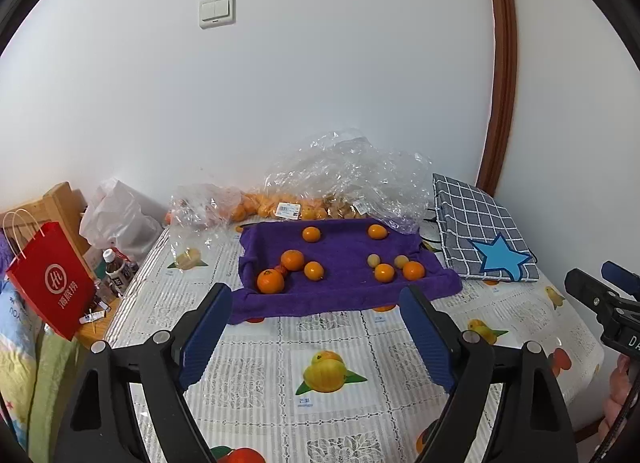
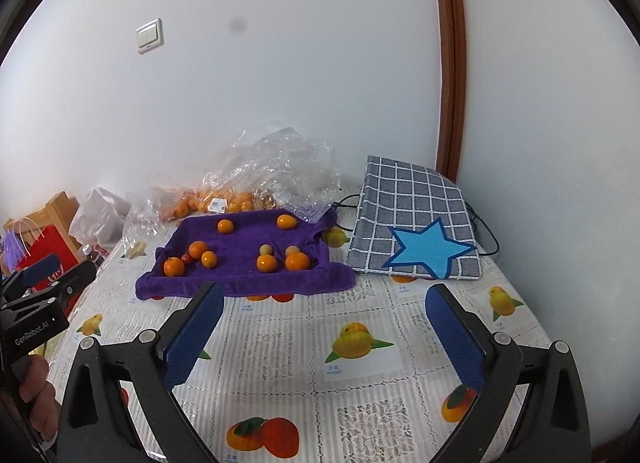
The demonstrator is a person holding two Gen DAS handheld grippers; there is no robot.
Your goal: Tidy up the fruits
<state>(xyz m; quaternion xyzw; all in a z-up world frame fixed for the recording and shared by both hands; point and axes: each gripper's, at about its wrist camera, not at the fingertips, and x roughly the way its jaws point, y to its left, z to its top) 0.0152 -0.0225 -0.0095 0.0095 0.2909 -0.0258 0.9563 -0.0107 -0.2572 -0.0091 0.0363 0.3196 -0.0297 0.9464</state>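
A purple towel (image 1: 348, 287) (image 2: 240, 239) lies on the fruit-print tablecloth with several oranges on it, among them one at its front left corner (image 1: 270, 281) (image 2: 174, 266). Two small pale fruits (image 1: 373, 260) (image 2: 265, 249) sit in the right group, and a small red fruit (image 2: 186, 258) lies by the left oranges. My left gripper (image 1: 316, 295) hangs open in front of the towel with nothing between its fingers. My right gripper (image 2: 323, 290) is open and empty too, just right of the towel's front edge. Each gripper shows at the edge of the other's view.
Clear plastic bags (image 1: 344, 179) (image 2: 276, 167) holding more oranges lie behind the towel against the wall. A grey checked cloth bag with a blue star (image 1: 480, 231) (image 2: 416, 223) is at the right. A red paper bag (image 1: 50, 283) and a bottle (image 1: 114, 265) stand off the table's left edge.
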